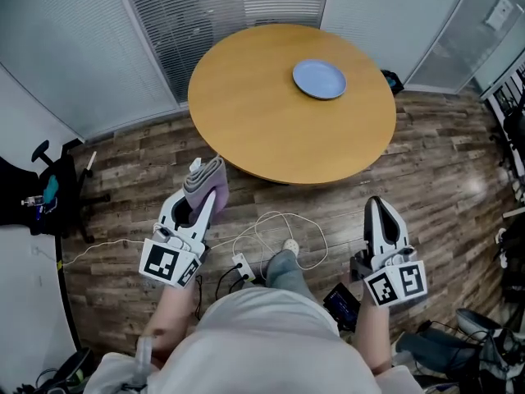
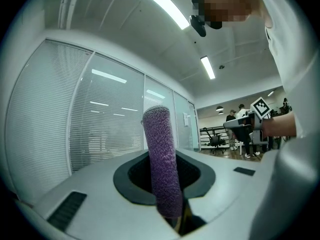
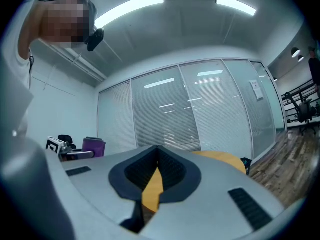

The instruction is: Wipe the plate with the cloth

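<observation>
Left gripper, in the head view, clamps the folded purple cloth short of the round table; the blue plate lies well apart, toward the far edge, and the right gripper is empty. Left gripper view: the cloth stands tall past the jaws, so it may flop mid-wipe. Right gripper view: jaws shut on nothing, so an unsteadied plate could skid.

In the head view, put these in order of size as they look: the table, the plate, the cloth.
Largest: table.
Then plate and cloth, about alike; the cloth is nearer the camera, so unranked.
</observation>
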Tool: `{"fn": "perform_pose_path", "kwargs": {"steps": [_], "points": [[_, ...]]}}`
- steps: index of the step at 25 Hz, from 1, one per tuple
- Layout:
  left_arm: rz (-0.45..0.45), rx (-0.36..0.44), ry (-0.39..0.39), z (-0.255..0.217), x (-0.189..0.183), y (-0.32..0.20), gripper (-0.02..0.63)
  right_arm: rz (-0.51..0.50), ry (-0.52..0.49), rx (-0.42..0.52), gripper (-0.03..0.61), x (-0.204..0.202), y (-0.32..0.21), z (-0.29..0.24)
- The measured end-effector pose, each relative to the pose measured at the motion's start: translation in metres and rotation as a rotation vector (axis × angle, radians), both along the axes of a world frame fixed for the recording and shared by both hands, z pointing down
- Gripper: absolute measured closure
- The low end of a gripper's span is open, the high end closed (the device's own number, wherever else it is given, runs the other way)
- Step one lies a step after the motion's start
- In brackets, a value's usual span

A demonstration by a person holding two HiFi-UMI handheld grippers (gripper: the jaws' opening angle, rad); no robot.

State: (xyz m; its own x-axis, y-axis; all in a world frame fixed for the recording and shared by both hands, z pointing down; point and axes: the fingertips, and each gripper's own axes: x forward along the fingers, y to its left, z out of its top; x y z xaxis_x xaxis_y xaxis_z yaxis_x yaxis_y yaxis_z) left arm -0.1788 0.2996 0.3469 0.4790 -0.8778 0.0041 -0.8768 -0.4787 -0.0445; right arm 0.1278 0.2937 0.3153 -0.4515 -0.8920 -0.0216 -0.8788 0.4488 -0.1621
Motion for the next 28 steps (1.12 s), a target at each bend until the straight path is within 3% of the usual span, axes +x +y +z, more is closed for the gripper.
{"fn": "perform_pose_path", "kwargs": {"steps": [13, 28], "points": [[-0.035, -0.001, -0.01, -0.007, 0.04, -0.085, 0.534, -0.03, -0.001, -0.023, 0.558, 0.048, -0.09, 0.0], [-0.156, 0.037, -0.018, -0.017, 0.069, -0.164, 0.534, -0.133, -0.004, 0.01, 0.558, 0.084, -0.199, -0.008]]}}
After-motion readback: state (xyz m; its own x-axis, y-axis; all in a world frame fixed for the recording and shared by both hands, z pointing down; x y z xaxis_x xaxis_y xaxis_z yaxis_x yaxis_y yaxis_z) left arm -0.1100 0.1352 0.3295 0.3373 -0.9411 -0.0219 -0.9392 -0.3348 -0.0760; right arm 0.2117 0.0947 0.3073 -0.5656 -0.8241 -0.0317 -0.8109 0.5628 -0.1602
